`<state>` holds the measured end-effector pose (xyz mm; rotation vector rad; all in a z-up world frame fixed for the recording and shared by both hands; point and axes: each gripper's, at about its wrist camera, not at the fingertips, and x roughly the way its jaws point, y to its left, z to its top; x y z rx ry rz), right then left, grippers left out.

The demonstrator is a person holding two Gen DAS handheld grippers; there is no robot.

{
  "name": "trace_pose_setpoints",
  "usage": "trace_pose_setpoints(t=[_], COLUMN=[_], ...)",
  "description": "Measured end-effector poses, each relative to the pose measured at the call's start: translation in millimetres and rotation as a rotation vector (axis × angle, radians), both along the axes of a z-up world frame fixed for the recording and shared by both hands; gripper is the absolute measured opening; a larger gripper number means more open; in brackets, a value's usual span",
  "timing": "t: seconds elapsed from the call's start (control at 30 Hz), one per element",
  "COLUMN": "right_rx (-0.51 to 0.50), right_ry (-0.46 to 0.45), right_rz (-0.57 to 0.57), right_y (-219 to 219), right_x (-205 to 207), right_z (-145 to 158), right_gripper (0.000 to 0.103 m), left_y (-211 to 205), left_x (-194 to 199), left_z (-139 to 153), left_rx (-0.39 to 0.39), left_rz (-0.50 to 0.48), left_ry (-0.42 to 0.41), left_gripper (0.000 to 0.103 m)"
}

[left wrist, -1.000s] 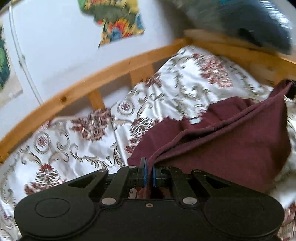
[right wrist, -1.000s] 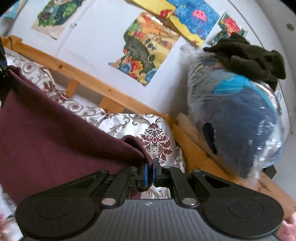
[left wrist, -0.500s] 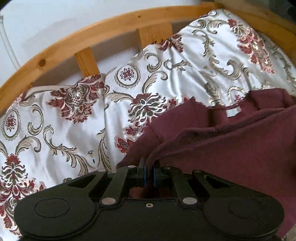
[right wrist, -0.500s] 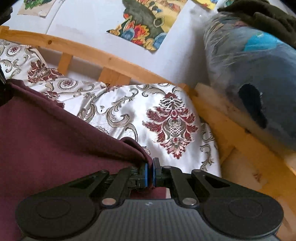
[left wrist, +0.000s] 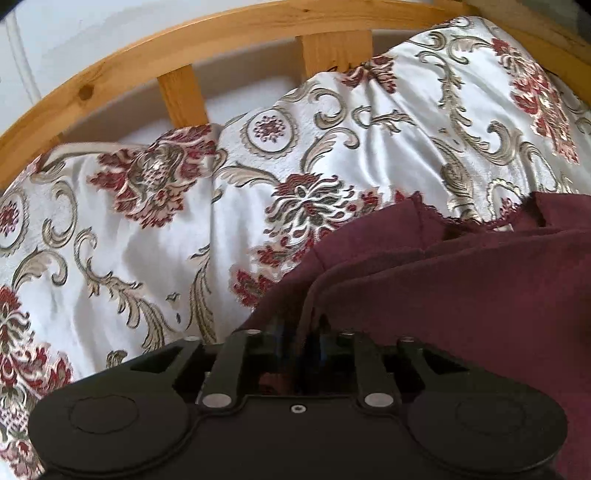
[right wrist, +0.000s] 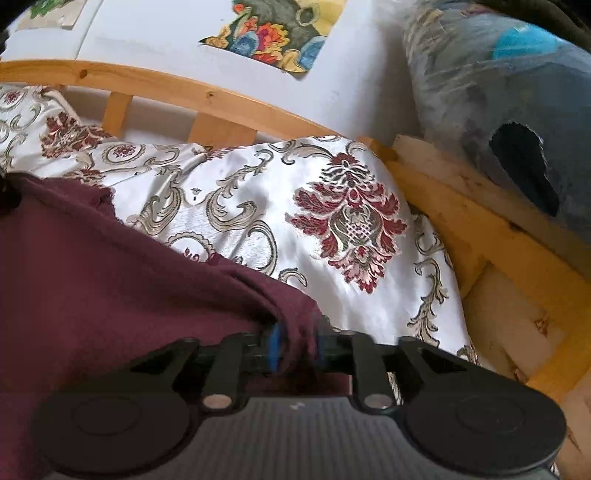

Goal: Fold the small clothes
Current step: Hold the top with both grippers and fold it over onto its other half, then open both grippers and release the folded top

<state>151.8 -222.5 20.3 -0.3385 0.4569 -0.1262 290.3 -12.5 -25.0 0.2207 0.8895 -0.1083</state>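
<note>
A maroon garment [left wrist: 461, 288] lies folded over on a white bedspread with a red and gold floral print [left wrist: 147, 236]. In the left wrist view its folded left edge runs between the fingers of my left gripper [left wrist: 299, 328], whose jaws are opening, and the pads stand apart from the cloth. In the right wrist view the garment [right wrist: 110, 266] fills the lower left. Its right corner sits between the blue pads of my right gripper [right wrist: 297, 332], whose jaws are also opening and no longer pinch it.
A wooden bed rail [left wrist: 184, 40] with slats runs along the far side of the bedspread [right wrist: 332, 221]. At the right, a plastic bag of clothes [right wrist: 517, 92] rests on the wooden frame [right wrist: 480, 229]. A colourful picture [right wrist: 277, 33] hangs on the white wall.
Both grippers came down with the garment, from hanging in the air to lying on the bedspread. Their pads, pinched together on the cloth before, now stand apart.
</note>
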Motion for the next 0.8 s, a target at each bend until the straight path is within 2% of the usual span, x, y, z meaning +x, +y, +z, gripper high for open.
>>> trace_pose_setpoints(t=[0.03, 0.1, 0.17, 0.2, 0.3, 0.4, 0.47, 0.63, 0.7, 0.8], right_rx=[0.013, 0.031, 0.041, 0.046, 0.056, 0.047, 0.040, 0.051, 0.050, 0.066], right_ry=[0.000, 0.004, 0.003, 0.002, 0.003, 0.011, 0.026, 0.054, 0.054, 0.058], right_rz=[-0.001, -0.003, -0.006, -0.006, -0.001, -0.008, -0.020, -0.075, -0.097, -0.109], right_y=[-2.4, -5.7, -7.5, -8.3, -10.0, -10.6, -12.1, -20.5, -23.1, -24.3], right_x=[-0.4, -2.5, -5.5, -7.4, -12.9, -17.3, -17.5, -19.0, -20.6, -22.4], right_z=[1.7, 3.9, 6.4, 7.8, 11.0, 9.9, 7.3, -1.5, -5.1, -9.7], right_gripper=[0.039, 0.047, 0.057, 0.065, 0.077, 0.089, 0.091, 0.099, 0.103, 0.103], left_y=[1.5, 5.7, 9.4, 10.6, 10.7, 6.9, 3.8, 2.8, 4.2, 7.4], left_x=[-1.1, -4.7, -9.2, -12.0, -21.0, -36.1, -47.1, -82.6, -92.4, -96.9], left_z=[1.0, 4.5, 8.0, 9.7, 12.4, 10.9, 8.0, 0.5, -5.0, -16.5], left_rx=[-0.008, -0.035, -0.061, -0.065, -0.060, -0.029, -0.005, 0.040, 0.078, 0.145], left_rz=[0.018, 0.047, 0.067, 0.079, 0.091, 0.087, 0.077, 0.085, 0.095, 0.119], left_ry=[-0.004, -0.011, -0.021, -0.030, -0.049, -0.079, -0.090, -0.168, -0.193, -0.190], left_gripper=[0.032, 0.052, 0.067, 0.071, 0.081, 0.087, 0.088, 0.097, 0.098, 0.098])
